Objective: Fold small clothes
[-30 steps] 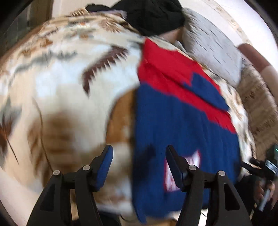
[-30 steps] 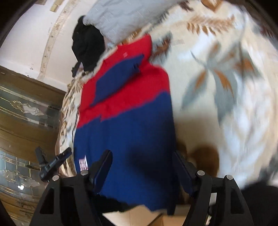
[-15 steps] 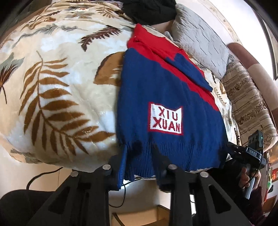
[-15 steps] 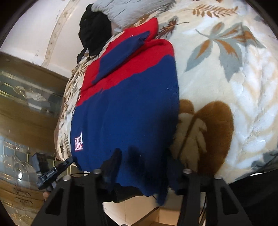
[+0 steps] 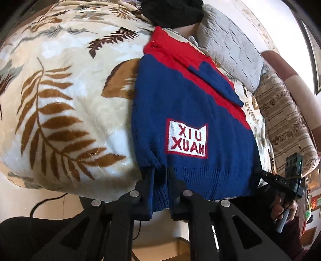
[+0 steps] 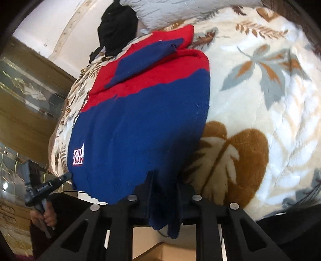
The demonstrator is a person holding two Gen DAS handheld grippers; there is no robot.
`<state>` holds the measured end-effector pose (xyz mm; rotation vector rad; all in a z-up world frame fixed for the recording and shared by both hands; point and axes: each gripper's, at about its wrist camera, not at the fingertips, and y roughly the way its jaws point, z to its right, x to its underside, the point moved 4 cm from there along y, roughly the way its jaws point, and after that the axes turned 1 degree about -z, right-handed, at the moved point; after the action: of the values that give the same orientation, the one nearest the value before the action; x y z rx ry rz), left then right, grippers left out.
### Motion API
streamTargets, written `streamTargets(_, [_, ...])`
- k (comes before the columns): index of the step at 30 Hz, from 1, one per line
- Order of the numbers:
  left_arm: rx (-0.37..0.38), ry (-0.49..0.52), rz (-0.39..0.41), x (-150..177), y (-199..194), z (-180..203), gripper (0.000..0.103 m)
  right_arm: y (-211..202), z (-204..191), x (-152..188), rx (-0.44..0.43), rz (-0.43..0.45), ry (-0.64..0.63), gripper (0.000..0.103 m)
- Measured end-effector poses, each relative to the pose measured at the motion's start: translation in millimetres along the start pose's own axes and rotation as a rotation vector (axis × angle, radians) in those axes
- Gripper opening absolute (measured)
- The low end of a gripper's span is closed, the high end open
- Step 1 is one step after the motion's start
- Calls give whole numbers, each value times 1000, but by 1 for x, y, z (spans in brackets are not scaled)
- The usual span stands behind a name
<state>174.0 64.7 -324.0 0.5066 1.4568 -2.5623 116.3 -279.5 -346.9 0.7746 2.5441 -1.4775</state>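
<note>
1. A blue and red knitted sweater (image 5: 186,104) lies flat on a cream leaf-print blanket (image 5: 66,104), its ribbed hem hanging over the near edge.
2. The left gripper (image 5: 159,180) has its jaws pinched tight on one hem corner, below the "XIU XUAN" patch (image 5: 187,138).
3. The right gripper (image 6: 165,192) is closing on the other hem corner, with knit bunched between its jaws.
4. A grey pillow (image 5: 230,46) and a black garment (image 5: 172,12) sit beyond the collar.

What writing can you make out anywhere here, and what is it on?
"XIU XUAN": red letters on a white patch on the blue and red sweater.
Small white lettering on the right gripper: too small to read.
Nothing else is legible.
</note>
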Motion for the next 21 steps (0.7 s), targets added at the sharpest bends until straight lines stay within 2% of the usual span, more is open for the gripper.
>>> streamTargets(1, [-21, 1, -7, 1, 1, -1, 12, 0, 3, 0, -4, -4, 7, 21])
streamTargets(3, [-58, -2, -34, 5, 6, -3, 24, 1, 10, -1, 7, -23, 38, 24])
streamTargets(5, [-65, -2, -61, 7, 11, -2, 59, 2, 17, 2, 6, -42, 66, 24])
streamTargets(6, [-57, 1, -69, 9, 13, 0, 60, 1, 18, 3, -2, -45, 74, 26])
streamTargets(9, [-49, 12, -70, 10, 18, 5, 58, 1, 19, 6, -10, -60, 79, 31])
streamTargets(11, [-59, -6, -59, 9, 18, 2, 19, 3, 14, 8, -7, -56, 55, 33])
streamTargets(12, [-61, -23, -54, 7, 17, -2, 15, 3, 13, 9, -1, -50, 40, 33])
streamTargets(13, [-38, -40, -51, 6, 16, -3, 12, 2, 12, 9, 5, -44, 28, 31])
streamTargets(15, [9, -47, -25, 4, 9, -2, 11, 2, 9, 9, 21, -40, 4, 11])
streamTargets(18, [53, -9, 19, 1, -4, 7, 10, -4, 1, 6, 2, -19, -20, 11])
streamTargets(21, [74, -4, 27, 0, -12, 7, 10, -15, -7, 0, -38, 10, -37, 11])
